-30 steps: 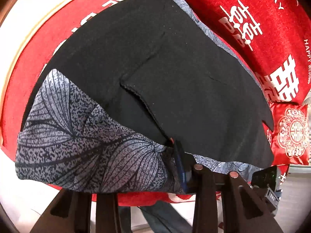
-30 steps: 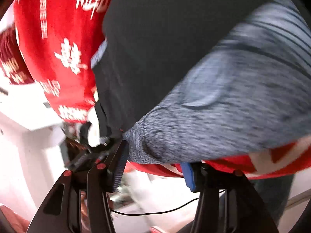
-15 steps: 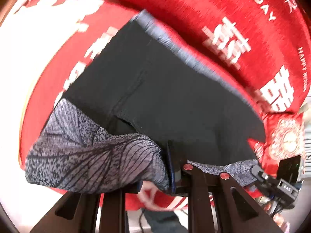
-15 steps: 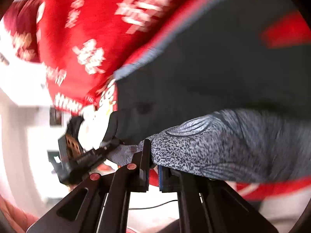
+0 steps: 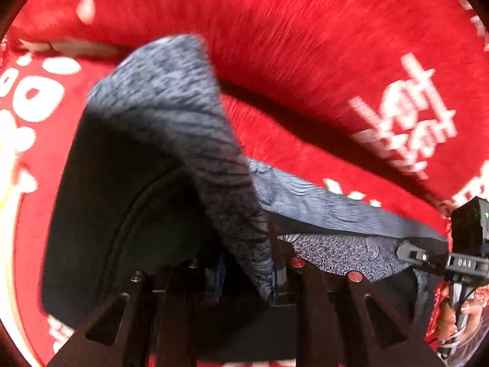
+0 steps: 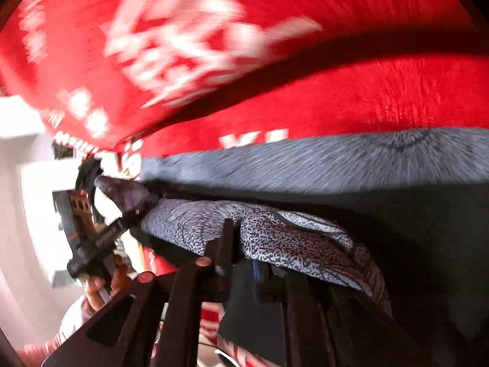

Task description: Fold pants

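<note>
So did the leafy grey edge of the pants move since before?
Yes. The leafy grey edge lay flat near the camera; now the left tongs have lifted it up and over, toward the red blanket.

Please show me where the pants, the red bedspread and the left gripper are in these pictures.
pants (image 5: pixel 128 183): left wrist view, on the plain black panel.
red bedspread (image 5: pixel 321 61): left wrist view, on bare red fabric above the pants.
left gripper (image 5: pixel 247 278): left wrist view, between the fingertips, shut on patterned fabric.
</note>
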`<move>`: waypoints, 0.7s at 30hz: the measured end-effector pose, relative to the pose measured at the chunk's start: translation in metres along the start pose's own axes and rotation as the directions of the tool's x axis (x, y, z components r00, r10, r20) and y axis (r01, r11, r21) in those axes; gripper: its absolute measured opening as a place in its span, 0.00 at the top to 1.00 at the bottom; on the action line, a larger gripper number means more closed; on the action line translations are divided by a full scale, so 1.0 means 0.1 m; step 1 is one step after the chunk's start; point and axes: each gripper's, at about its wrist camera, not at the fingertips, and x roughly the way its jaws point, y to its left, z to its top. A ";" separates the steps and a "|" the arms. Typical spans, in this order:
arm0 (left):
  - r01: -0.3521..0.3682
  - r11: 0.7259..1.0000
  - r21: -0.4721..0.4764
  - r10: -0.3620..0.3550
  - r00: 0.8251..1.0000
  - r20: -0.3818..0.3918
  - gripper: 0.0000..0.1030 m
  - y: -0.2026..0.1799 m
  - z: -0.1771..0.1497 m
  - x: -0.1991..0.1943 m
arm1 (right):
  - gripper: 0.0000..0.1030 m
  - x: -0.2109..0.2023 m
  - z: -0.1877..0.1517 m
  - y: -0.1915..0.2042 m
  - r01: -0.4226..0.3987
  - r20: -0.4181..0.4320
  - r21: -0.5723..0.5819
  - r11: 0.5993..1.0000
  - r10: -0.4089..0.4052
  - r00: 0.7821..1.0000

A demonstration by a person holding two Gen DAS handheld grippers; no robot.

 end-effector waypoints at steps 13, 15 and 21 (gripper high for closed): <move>-0.239 0.970 0.046 0.231 0.964 0.130 0.24 -0.11 -0.19 -0.78 | 0.37 -0.40 -0.35 0.61 -0.014 0.026 -0.224 0.974 0.021 0.999; -0.296 0.953 0.060 0.290 0.952 0.098 0.24 -0.10 -0.15 -0.49 | 0.38 -0.19 -0.32 0.64 0.077 0.003 -0.280 0.957 -0.080 0.997; -0.430 0.897 0.100 0.421 0.902 0.100 0.11 -0.03 -0.19 -0.04 | 0.53 0.01 0.06 0.37 0.193 0.059 -0.226 0.955 -0.185 0.981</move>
